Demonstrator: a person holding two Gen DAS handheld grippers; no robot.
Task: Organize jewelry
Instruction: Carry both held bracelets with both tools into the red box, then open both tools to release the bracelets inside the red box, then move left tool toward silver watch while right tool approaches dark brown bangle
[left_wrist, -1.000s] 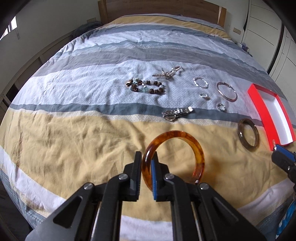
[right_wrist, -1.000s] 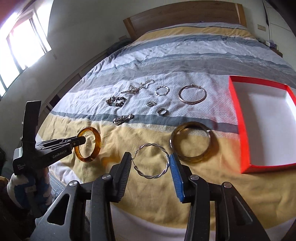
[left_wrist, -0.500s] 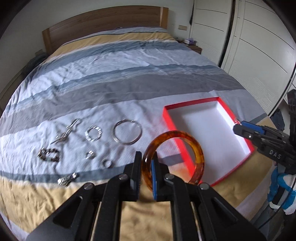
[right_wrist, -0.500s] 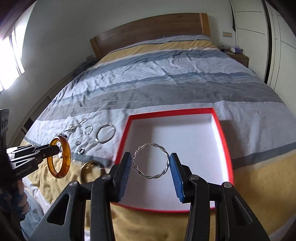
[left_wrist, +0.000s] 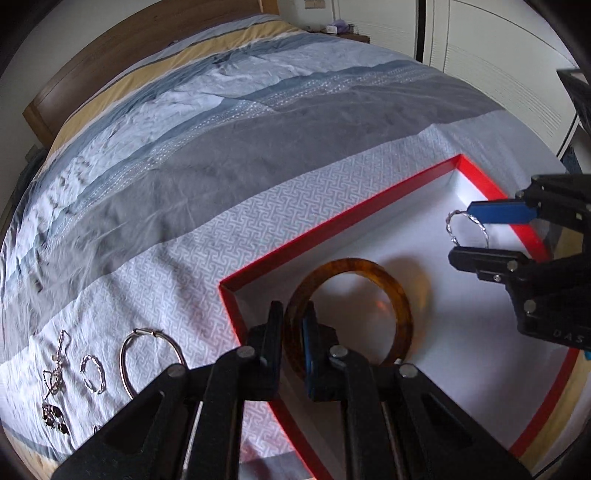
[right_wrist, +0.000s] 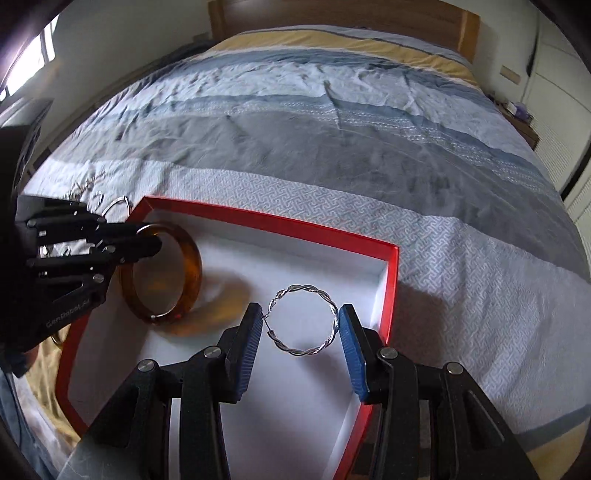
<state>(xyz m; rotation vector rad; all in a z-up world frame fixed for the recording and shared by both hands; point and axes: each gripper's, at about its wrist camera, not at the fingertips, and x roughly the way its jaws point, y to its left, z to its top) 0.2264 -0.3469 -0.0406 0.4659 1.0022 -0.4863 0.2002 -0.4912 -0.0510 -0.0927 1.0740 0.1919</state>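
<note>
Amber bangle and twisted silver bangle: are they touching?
Apart. The right wrist view shows bare white box floor between the amber bangle and the twisted silver bangle.

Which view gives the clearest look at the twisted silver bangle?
The right wrist view: the twisted silver bangle sits whole and centred between the right gripper pads, over the red box. In the left wrist view the bangle is small at the right edge, partly hidden by that gripper's blue pad.

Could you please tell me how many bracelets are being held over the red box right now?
2: the amber tortoiseshell bangle in the left gripper, and the twisted silver wire bracelet in the right gripper, both above the red-rimmed white box.
</note>
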